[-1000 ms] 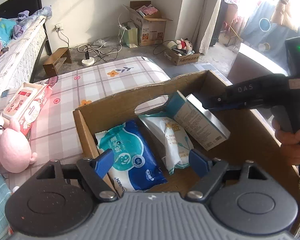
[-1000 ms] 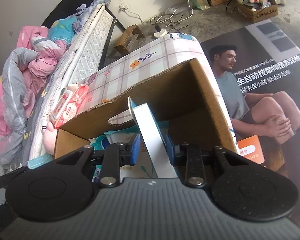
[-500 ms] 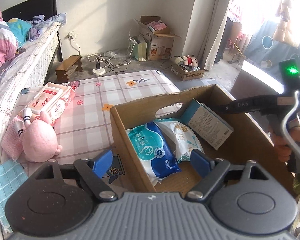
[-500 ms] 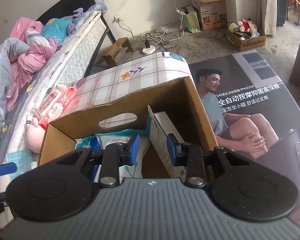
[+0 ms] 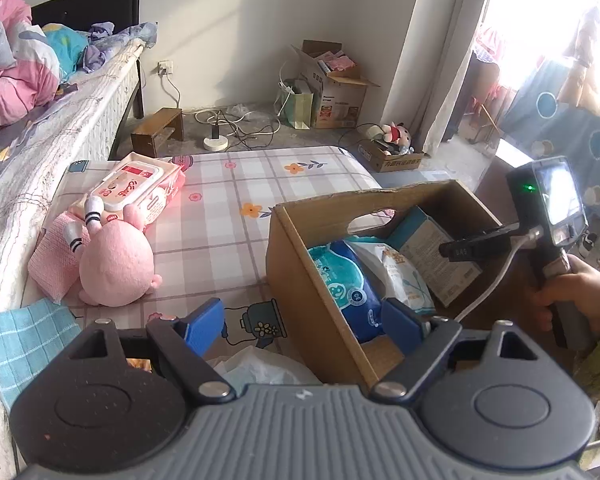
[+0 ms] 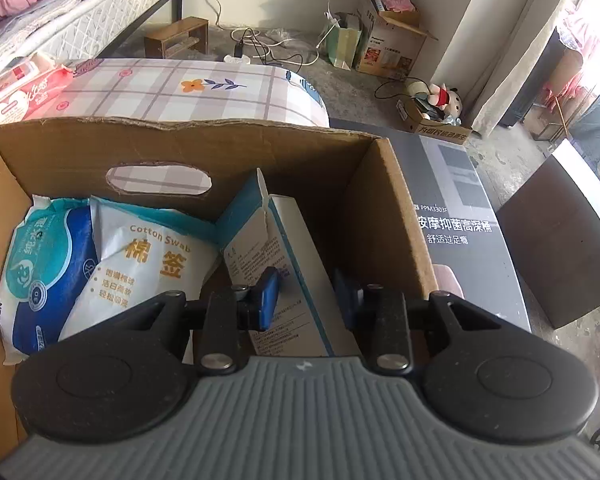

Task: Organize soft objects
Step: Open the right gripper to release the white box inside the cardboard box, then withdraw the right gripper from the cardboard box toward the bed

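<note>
Cardboard-stiff, the light white-and-blue carton point(image 6: 296, 264) sat between the right gripper point(image 6: 306, 294)'s narrow, slack jaws at six o'clock; the left gripper point(image 5: 302, 320) gaped empty.

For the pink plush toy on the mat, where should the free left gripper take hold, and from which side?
Grip the pink plush toy across its round body, coming from above with the open left gripper. It lies on the mat with its striped ears against the wipes pack, so the body is the exposed bulk.
</note>
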Available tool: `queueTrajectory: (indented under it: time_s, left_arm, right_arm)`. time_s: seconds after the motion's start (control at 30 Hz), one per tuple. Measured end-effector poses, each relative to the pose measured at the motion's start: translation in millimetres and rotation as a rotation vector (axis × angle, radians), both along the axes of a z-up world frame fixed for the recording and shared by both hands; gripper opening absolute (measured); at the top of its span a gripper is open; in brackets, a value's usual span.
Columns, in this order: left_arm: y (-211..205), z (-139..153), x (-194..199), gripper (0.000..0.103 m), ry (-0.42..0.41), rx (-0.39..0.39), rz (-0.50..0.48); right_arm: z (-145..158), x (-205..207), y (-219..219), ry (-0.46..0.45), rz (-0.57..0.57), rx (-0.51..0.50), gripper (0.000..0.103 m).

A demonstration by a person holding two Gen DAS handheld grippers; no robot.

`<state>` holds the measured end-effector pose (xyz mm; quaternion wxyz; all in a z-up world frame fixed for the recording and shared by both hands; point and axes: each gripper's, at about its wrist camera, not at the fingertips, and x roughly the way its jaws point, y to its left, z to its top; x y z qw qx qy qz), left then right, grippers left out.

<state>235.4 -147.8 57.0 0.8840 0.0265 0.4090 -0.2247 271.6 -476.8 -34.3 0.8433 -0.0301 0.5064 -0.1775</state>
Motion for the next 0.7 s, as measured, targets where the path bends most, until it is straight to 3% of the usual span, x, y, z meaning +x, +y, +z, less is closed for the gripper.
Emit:
queueTrajectory:
  time_s: [0.1,0.3,0.47,0.57,0.7]
  left_arm:
    - [4,-2,-2,0.087,-0.002,-0.006,-0.003]
    - [11,-2,-3,0.087,0.001,-0.011,-0.001]
    - [23,3,-8,0.089,-0.028,-0.016,0.018]
    - [34,10,-17,0.091,-0.058,-0.012,0.019]
    - [53,17,-33,0.093,-0.094,0.001,0.025]
  right_arm:
    - [3,-1,-1,0.010,-0.023,0.100,0.028]
    - [1,-3,1,-0.003,-0.034,0.038,0.028]
    - [24,-18,-2,-0.093,-0.055,0.142,0.028]
    - [40,-30,0,-0.157,-0.076,0.257,0.028]
    - [67,-55,18,-0.224,-0.062,0.374,0.035]
